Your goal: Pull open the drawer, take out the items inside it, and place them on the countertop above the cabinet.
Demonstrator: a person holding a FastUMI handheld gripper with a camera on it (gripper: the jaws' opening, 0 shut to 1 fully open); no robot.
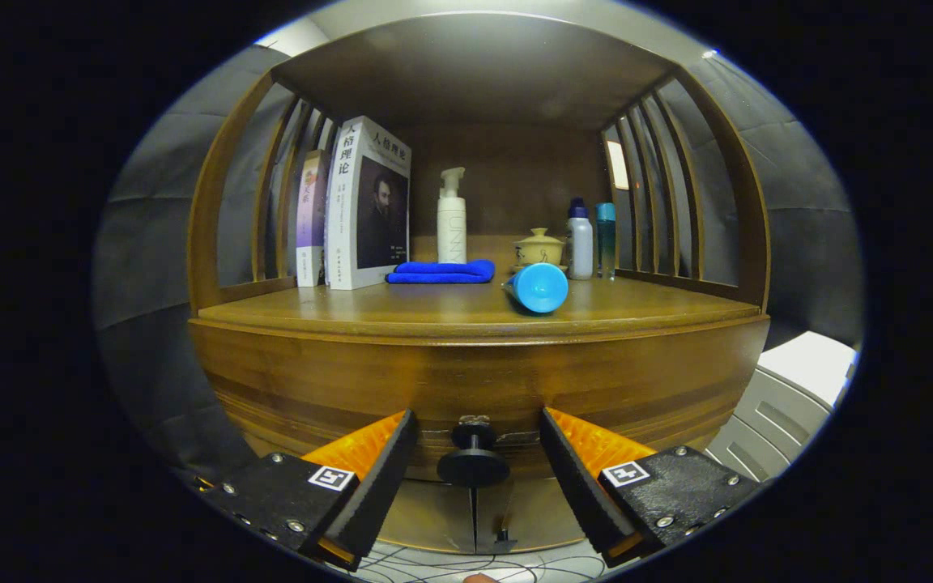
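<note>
My gripper [475, 474] has its fingers spread wide, with the round dark drawer knob [473, 460] sitting between them, untouched on either side. The knob sticks out from the wooden drawer front [466, 380], which looks closed. Above it I see the countertop [434, 306], where a blue bottle [538, 287] lies on its side near a folded blue cloth [441, 272]. Behind them stand upright books [365, 206], a white pump bottle [451, 217], a lidded ceramic cup [539, 247] and two more bottles [590, 237].
</note>
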